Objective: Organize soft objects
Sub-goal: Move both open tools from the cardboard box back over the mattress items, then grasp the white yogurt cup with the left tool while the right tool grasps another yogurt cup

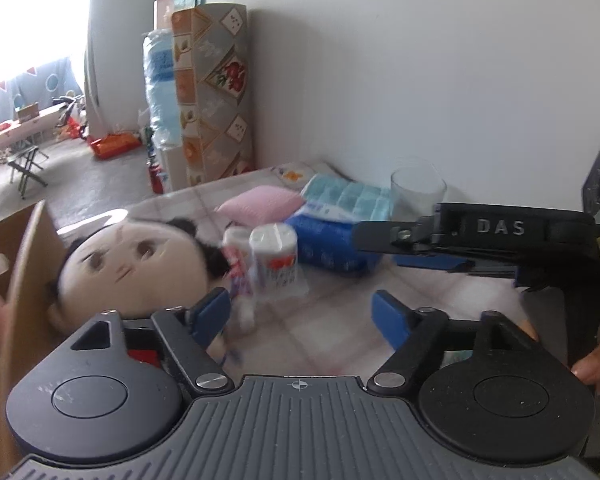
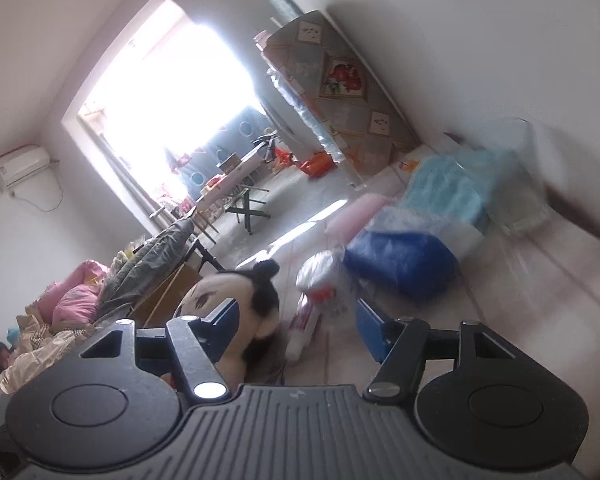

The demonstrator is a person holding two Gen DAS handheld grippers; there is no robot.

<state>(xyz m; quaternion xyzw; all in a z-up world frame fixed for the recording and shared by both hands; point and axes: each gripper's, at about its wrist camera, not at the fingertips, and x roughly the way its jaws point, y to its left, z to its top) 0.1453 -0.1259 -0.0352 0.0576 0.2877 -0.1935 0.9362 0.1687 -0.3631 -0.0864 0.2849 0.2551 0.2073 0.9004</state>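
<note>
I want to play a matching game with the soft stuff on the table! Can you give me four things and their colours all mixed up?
Things:
1. doll head
2. cushion
3. folded towel
4. plastic pack

Colours:
A. dark blue
B. pink
C. cream face with black hair
D. light teal

Pairs: 1-C, 2-B, 3-D, 4-A

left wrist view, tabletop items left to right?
cardboard box → plush doll head → wrapped tissue rolls → blue package → clear glass → right gripper, coming in side-on from the right edge. Pink cushion and teal pack overlap behind, so left out.
</note>
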